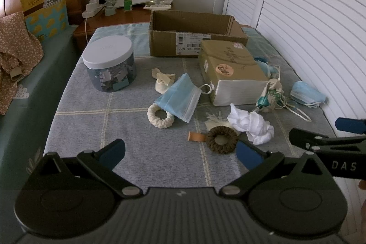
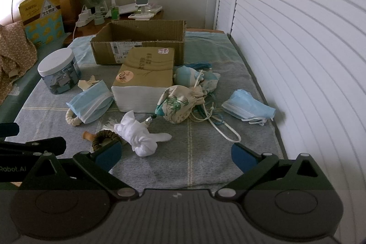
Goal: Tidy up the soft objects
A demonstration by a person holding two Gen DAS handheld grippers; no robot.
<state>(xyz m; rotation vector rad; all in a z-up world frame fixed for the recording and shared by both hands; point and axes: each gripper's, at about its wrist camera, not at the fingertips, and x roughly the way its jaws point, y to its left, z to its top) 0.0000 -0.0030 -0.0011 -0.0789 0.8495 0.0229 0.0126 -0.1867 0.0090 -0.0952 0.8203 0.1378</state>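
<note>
Both grippers are hovering over the near edge of the bed [image 1: 160, 161], and nothing is being held. The left gripper [image 1: 180, 153] is presenting its fingers spread wide; the right gripper [image 2: 175, 153] is doing the same.

The soft objects are lying scattered across the middle of the bed:
- A brown scrunchie [image 1: 221, 140] is lying just ahead of the left gripper, touching a crumpled white cloth [image 1: 250, 127].
- A cream scrunchie [image 1: 159, 117] is lying partly under a blue face mask [image 1: 180, 98].
- A second face mask [image 2: 248, 108] is resting near the right edge of the bed.
- A printed drawstring pouch [image 2: 180, 104] is leaning against a tissue pack [image 2: 146, 77].

An open cardboard box [image 1: 196, 31] is standing at the far edge, probably the collection point. The sorting step appears to be only beginning. The next move is likely calling for lowering one gripper over the nearest item, closing on its bulk, and avoiding the loose cords.
</note>
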